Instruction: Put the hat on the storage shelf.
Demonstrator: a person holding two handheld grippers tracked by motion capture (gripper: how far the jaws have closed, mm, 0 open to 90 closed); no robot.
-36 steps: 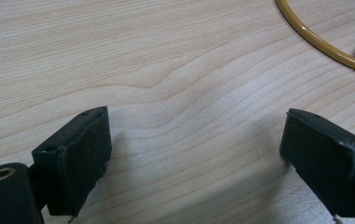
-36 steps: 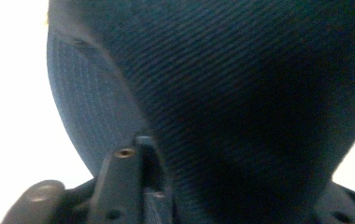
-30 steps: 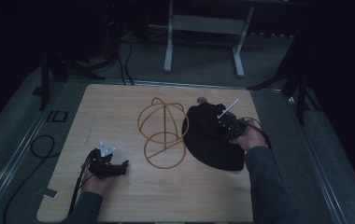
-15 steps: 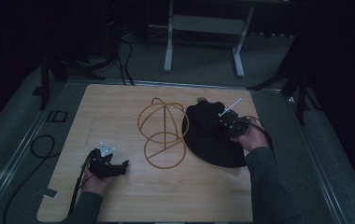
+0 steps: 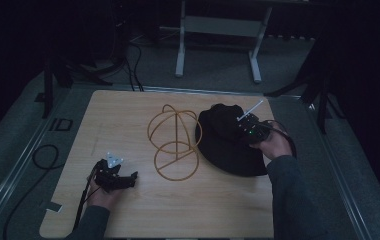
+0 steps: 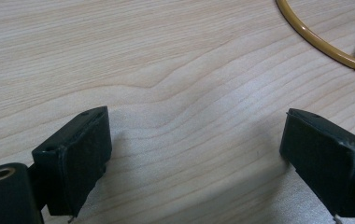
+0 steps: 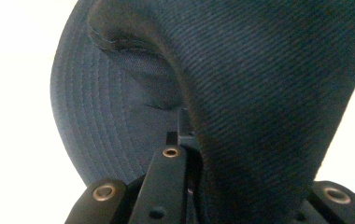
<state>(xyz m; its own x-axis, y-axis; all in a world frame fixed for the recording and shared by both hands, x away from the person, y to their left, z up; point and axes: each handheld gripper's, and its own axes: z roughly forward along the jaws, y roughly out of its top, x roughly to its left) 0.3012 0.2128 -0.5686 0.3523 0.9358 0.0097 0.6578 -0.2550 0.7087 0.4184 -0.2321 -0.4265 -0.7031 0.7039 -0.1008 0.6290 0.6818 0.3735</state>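
My left gripper (image 5: 123, 178) rests on the wooden table (image 5: 128, 120) near its front left, just beside the gold wire frame (image 5: 174, 141), not touching it. My right gripper (image 5: 242, 127) sits over the crown of the black hat (image 5: 228, 150), which lies right of the frame. Jaw state unclear here.

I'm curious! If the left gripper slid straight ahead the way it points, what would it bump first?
Probably the gold wire stand: the left gripper is open over bare table, with its ring ahead, slightly right.
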